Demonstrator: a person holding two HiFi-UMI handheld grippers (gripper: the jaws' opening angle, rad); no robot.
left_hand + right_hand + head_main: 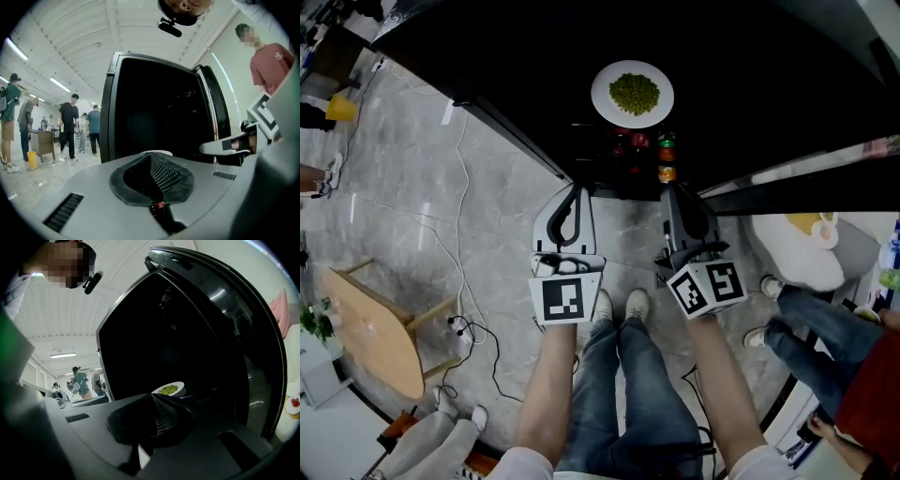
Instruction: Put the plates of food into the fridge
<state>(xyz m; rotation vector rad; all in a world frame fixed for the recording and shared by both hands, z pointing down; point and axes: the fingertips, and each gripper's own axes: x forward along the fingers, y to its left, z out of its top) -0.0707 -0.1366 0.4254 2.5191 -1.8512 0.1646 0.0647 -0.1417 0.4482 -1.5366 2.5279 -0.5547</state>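
A white plate of green peas rests inside the dark open fridge, above a rack of small bottles. Just in front of the fridge opening, my left gripper is shut with nothing held. Beside it, my right gripper is shut and empty too, just below the bottles. In the left gripper view only the plate's rim peeks over the closed left gripper. The right gripper view has the plate beyond the closed right gripper, on a shelf in the fridge.
The fridge door stands open on the right. A wooden side table and loose cables are on the marble floor at left. A seated person's legs and a white plush toy are at right. Several people stand far off.
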